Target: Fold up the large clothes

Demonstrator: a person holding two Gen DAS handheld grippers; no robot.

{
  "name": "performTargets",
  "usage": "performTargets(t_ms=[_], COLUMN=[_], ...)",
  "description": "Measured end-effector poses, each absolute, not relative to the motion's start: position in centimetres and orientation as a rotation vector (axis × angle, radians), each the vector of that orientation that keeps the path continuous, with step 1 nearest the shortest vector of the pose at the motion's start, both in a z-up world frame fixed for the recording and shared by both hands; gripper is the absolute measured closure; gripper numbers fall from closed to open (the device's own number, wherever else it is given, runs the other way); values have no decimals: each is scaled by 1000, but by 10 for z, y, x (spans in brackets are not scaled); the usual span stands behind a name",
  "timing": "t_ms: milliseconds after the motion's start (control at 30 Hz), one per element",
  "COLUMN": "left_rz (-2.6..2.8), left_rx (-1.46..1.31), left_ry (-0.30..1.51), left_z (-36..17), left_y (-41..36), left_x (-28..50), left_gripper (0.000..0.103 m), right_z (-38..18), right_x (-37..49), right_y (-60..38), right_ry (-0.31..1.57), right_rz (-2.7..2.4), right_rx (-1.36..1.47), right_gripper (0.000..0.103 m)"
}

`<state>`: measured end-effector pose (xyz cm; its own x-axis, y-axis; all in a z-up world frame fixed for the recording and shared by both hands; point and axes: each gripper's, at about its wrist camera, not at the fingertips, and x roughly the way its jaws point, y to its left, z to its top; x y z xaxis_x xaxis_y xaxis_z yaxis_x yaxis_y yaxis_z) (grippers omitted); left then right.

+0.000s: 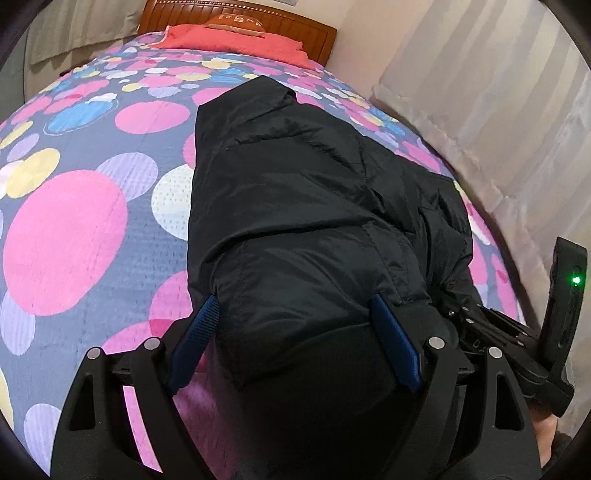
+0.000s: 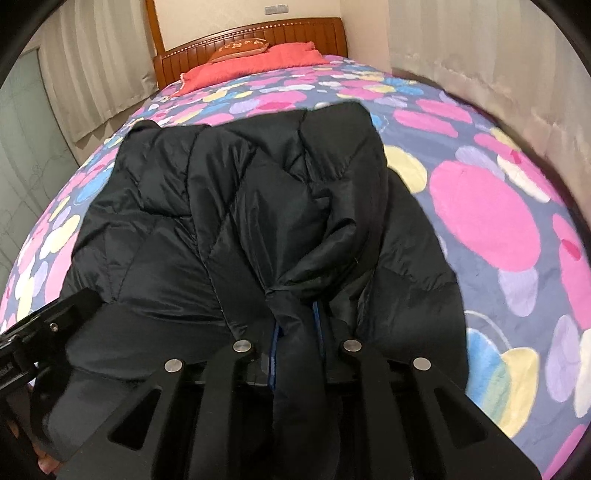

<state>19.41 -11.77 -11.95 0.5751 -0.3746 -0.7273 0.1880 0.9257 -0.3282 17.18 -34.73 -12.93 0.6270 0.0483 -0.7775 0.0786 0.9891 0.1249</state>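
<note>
A black puffer jacket (image 1: 303, 206) lies folded lengthwise on a bed with a dotted pink, blue and yellow cover (image 1: 74, 229). My left gripper (image 1: 295, 314) is open, its blue pads (image 1: 201, 332) straddling the jacket's near end without squeezing it. The jacket also fills the right wrist view (image 2: 236, 206). My right gripper (image 2: 297, 314) is shut on a bunched fold of the jacket's near edge (image 2: 291, 306), with blue pads just showing on either side. The right gripper's body shows at the right edge of the left wrist view (image 1: 517, 343).
A red pillow (image 2: 258, 61) and a wooden headboard (image 2: 258, 33) stand at the far end of the bed. Pale curtains (image 1: 498, 110) hang close along the bed's right side, and more curtains (image 2: 96, 66) hang at the far left.
</note>
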Motion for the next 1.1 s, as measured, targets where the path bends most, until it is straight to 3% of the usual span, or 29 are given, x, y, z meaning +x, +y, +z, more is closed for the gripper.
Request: performTargets(t_ms=[533,933,1100], left_rz=[-327,-323,-280], left_rx=[-239,-230,-293], left_ry=[842,888,904], left_z=[-105,-134,-120], left_y=[-109,-118,-108], left_x=[179,188,181], left_gripper=[24,24,25], right_z=[-109,-143,-125], right_x=[158,167,160], right_y=[-361,-371,-374], right_ry=[824,842,861], right_rz=[-54,-23,-18], right_rx=[173,219,249], right_gripper=[93,89,78])
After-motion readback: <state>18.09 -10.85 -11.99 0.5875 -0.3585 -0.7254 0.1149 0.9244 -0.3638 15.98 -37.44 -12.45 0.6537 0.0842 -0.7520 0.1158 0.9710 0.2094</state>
